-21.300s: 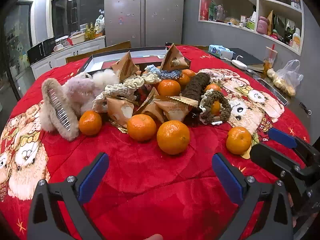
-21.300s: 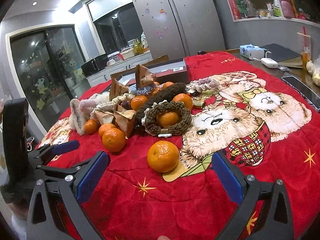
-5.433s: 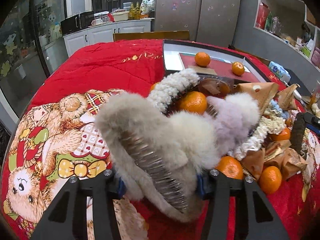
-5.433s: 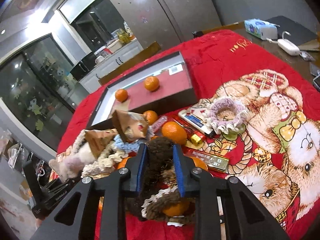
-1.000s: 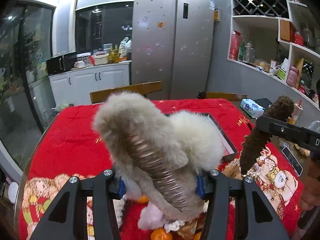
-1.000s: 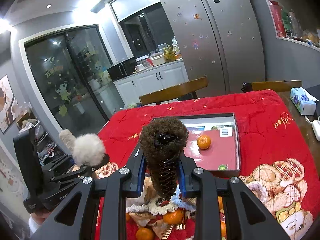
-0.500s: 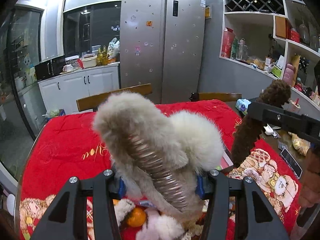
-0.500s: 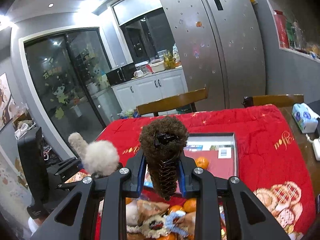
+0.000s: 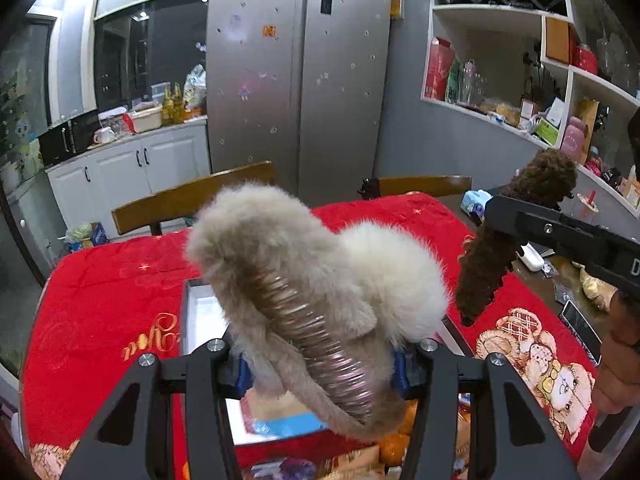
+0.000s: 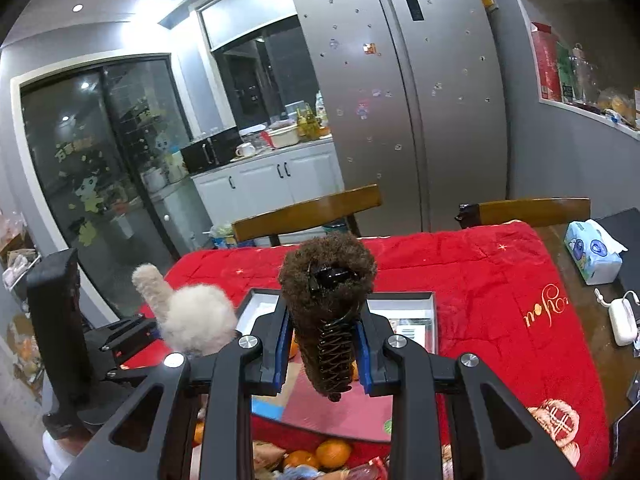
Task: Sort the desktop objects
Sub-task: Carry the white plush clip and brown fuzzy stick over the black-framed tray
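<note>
My left gripper (image 9: 320,360) is shut on a beige furry hair claw clip (image 9: 312,280) and holds it in the air above the near edge of the open box (image 9: 200,320). My right gripper (image 10: 322,354) is shut on a dark brown furry hair claw clip (image 10: 328,304), also held above the box (image 10: 432,316). The brown clip also shows at the right of the left wrist view (image 9: 492,252). The beige clip shows at the left of the right wrist view (image 10: 192,316). Oranges (image 10: 334,454) lie on the red blanket (image 10: 480,280) below.
Two wooden chair backs (image 10: 308,212) stand behind the table. A tissue pack (image 10: 592,250) and a white charger (image 10: 622,320) lie at the table's right side. The pile of snack packets and oranges (image 9: 396,444) lies just under both grippers.
Both grippers have moved forward over the table with their clips, so the box sits closer under them. The pile has slid to the bottom edge of both views.
</note>
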Demonstrator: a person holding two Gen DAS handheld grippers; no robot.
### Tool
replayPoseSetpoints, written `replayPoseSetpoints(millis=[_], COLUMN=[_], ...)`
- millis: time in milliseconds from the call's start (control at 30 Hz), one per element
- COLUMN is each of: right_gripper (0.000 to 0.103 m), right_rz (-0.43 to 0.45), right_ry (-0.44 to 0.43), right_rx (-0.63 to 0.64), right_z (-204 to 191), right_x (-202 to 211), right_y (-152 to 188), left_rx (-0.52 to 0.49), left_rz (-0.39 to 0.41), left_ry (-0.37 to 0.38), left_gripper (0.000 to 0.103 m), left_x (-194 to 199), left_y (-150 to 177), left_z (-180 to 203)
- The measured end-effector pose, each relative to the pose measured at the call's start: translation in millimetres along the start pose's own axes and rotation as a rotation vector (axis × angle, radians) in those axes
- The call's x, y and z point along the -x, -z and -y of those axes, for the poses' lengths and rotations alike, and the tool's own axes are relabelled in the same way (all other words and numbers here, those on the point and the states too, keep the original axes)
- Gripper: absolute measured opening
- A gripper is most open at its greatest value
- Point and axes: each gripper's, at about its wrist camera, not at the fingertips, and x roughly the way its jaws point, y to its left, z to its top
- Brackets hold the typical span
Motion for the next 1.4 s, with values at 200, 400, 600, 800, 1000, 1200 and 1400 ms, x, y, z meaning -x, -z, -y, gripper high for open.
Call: replayPoseSetpoints(millis=[200,400,600,800,1000,1200,1400], right_gripper=[0.027,0.027,0.027,0.027,0.027,0.027,0.027], right_rz=[-0.057,-0.129,-0.207,-0.262,-0.316,-0.359,-0.377], right_ry=[0.074,0.096,0.112,0.106,0.110,0.117,0.085], right_rx=[0.012,0.000,0.002,0.041,0.019,0.009,-0.033], right_z=[16.5,33.9,47.1,50.9,62.1,67.8,75.6], right_x=[-34.6,-76.4,-110.6,-131.7,-154.9,-171.5,-176.3], right_y=[1.2,6.7,17.3,29.9,40.3,52.3,59.0], left_rx=[-0.007,0.018,0.031,0.003,0.014,0.029,0.041], left_rz=[-0.039,-0.083,-0.181,-0.241,-0.258,-0.304,-0.307], left_ry=[0.001,-0.008,-0.021,-0.009,-0.024,-0.008,0.007], left_gripper=[0.053,0.053,0.053,0.053,0.053,0.053,0.053], left_x=[-47.7,-93.1,-135.5,-161.1,-176.7,-188.1,-191.4], left_y=[-10.0,-18.1,-4.1,14.3,17.2,26.1,29.5], left_z=[6.1,1.4,-5.3,-1.0,-1.1,-3.9,-5.1])
